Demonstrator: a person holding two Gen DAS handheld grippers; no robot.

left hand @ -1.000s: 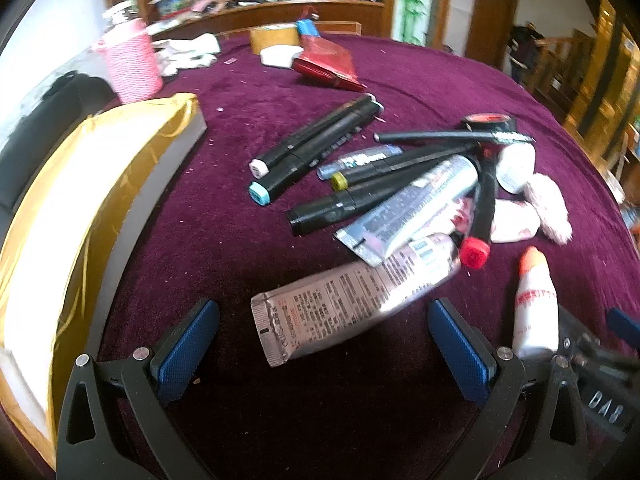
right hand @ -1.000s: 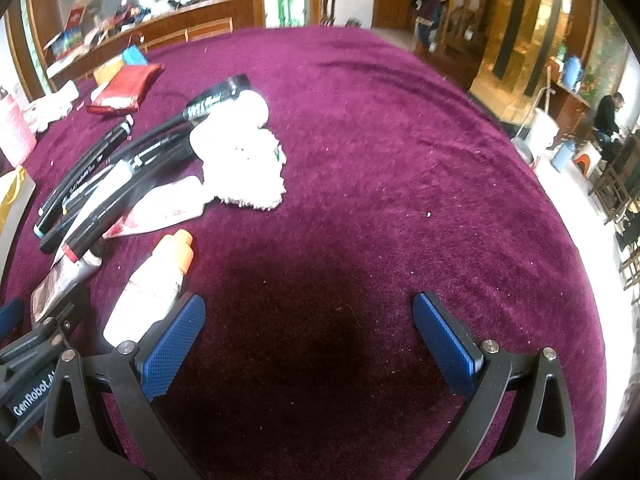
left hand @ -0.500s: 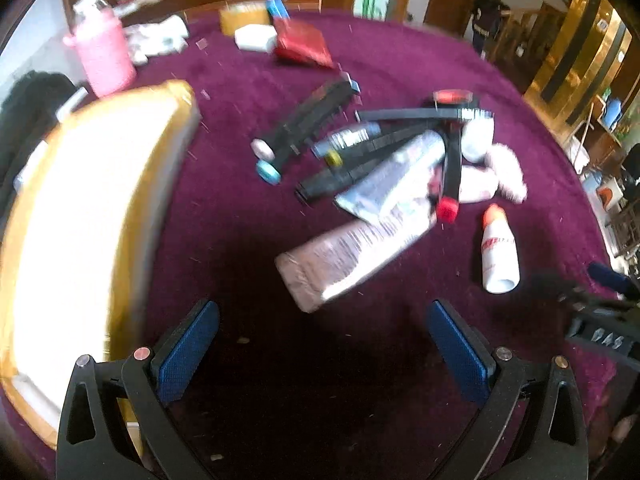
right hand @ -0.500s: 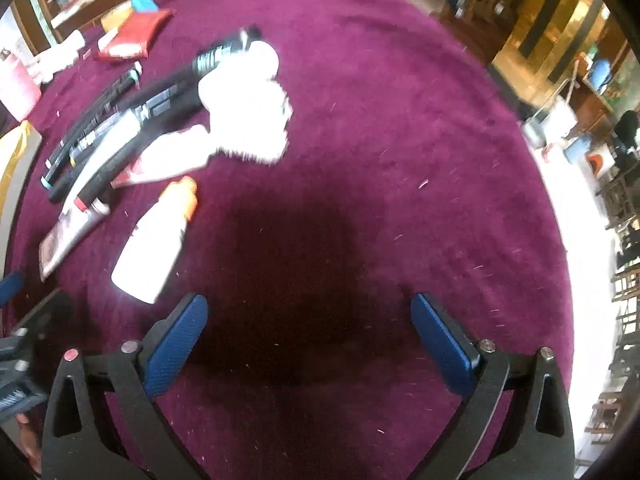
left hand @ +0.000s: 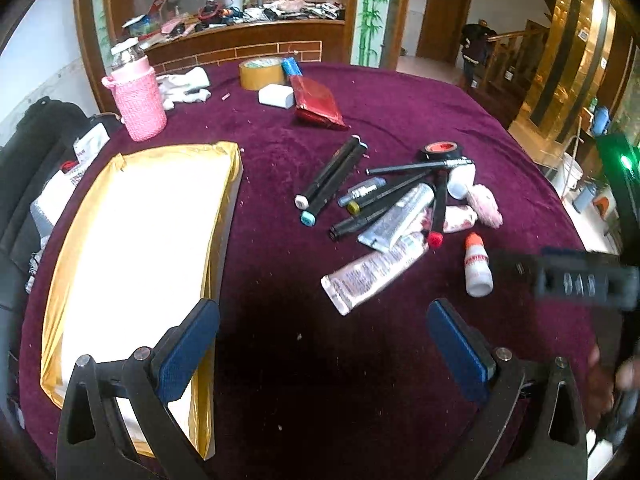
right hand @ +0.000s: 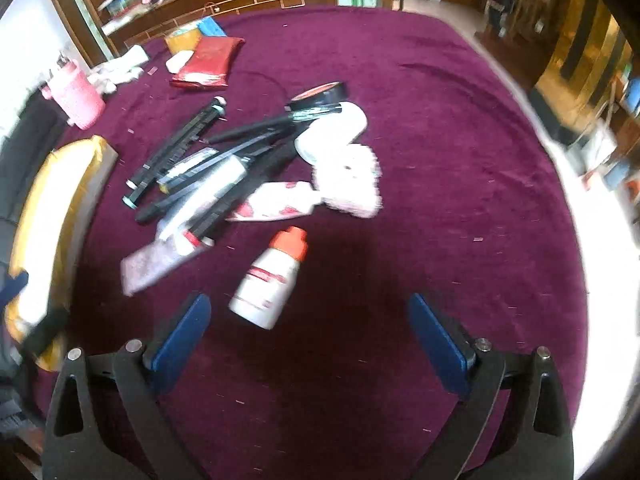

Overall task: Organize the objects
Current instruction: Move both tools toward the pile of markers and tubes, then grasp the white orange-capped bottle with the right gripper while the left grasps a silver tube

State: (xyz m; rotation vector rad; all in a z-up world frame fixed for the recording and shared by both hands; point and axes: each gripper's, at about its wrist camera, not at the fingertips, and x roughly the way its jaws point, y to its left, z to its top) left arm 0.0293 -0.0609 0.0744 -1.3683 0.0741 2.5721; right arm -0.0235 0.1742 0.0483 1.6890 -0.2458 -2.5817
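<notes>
Hovering spread and empty, left tool (left hand: 322,344) and right tool (right hand: 306,334) hung low in frame; glue bottle (right hand: 269,280) lay centre.

Left gripper (left hand: 322,344): I hold it above the table, jaws spread wide, nothing between them.
Right gripper (right hand: 308,338): I hold it likewise, jaws wide apart and empty; its body looks blurred in the left view.

Lighting, both wrist views: I read mixed daylight, moderately bright. Overexposure: gold-lined box (left hand: 132,248) interior blown white; right edge of right view washed out. Shadow: dark patch on the purple tablecloth (left hand: 400,120) ahead of each camera. Blur: right view smeared throughout; left view sharp centrally. Edges: strong fisheye bending, black vignette corners.
</notes>
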